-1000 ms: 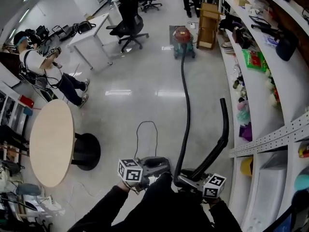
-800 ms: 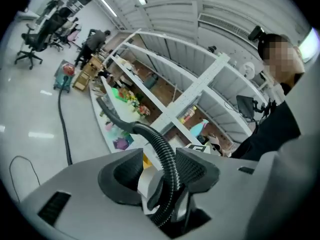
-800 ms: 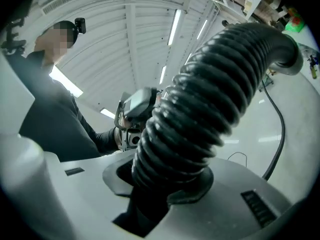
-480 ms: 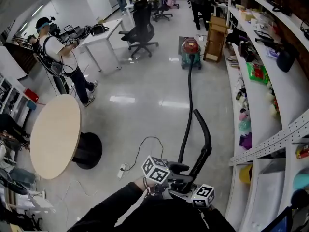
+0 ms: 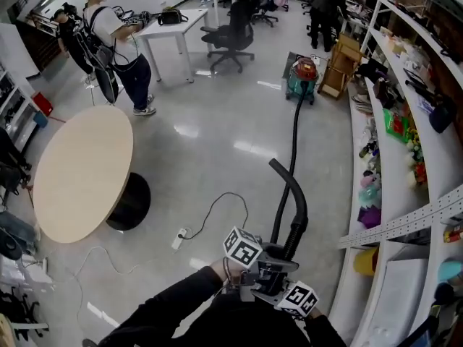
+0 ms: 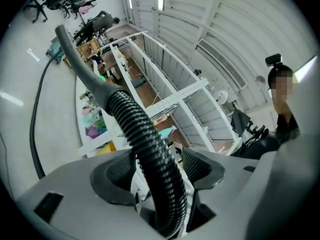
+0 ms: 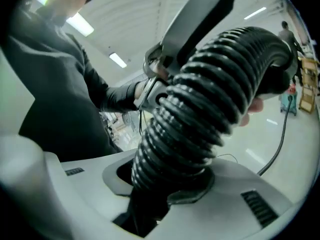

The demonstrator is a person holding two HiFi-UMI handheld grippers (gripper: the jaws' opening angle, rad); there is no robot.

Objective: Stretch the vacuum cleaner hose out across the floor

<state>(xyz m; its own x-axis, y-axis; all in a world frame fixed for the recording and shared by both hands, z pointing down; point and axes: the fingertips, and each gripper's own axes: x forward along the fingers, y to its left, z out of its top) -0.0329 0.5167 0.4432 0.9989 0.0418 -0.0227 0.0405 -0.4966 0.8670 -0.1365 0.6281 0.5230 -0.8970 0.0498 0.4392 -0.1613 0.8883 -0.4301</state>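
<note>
A red and green vacuum cleaner [image 5: 302, 79] stands far off by the shelves. Its black ribbed hose [image 5: 294, 139] runs straight across the floor toward me and ends in a curved rigid handle [image 5: 291, 188] raised above my hands. My left gripper [image 5: 269, 257] has the hose [image 6: 142, 134] between its jaws; they have just been opening, and the right pad [image 6: 201, 165] stands apart from the ribs. Just below it, my right gripper [image 5: 281, 284] is shut on the hose [image 7: 195, 119], whose thick ribs fill the jaws.
A round wooden table [image 5: 79, 172] on a black base stands at the left. A power strip [image 5: 179, 238] with a thin cable lies on the floor nearby. White shelves [image 5: 405, 121] line the right side. A person [image 5: 116, 42], a white desk [image 5: 170, 24] and an office chair [image 5: 231, 35] stand far back.
Both grippers have drawn closer together on the hose. The curved handle has swung from the right of the hose line to nearly over it. The scene has shifted as the head turned.
</note>
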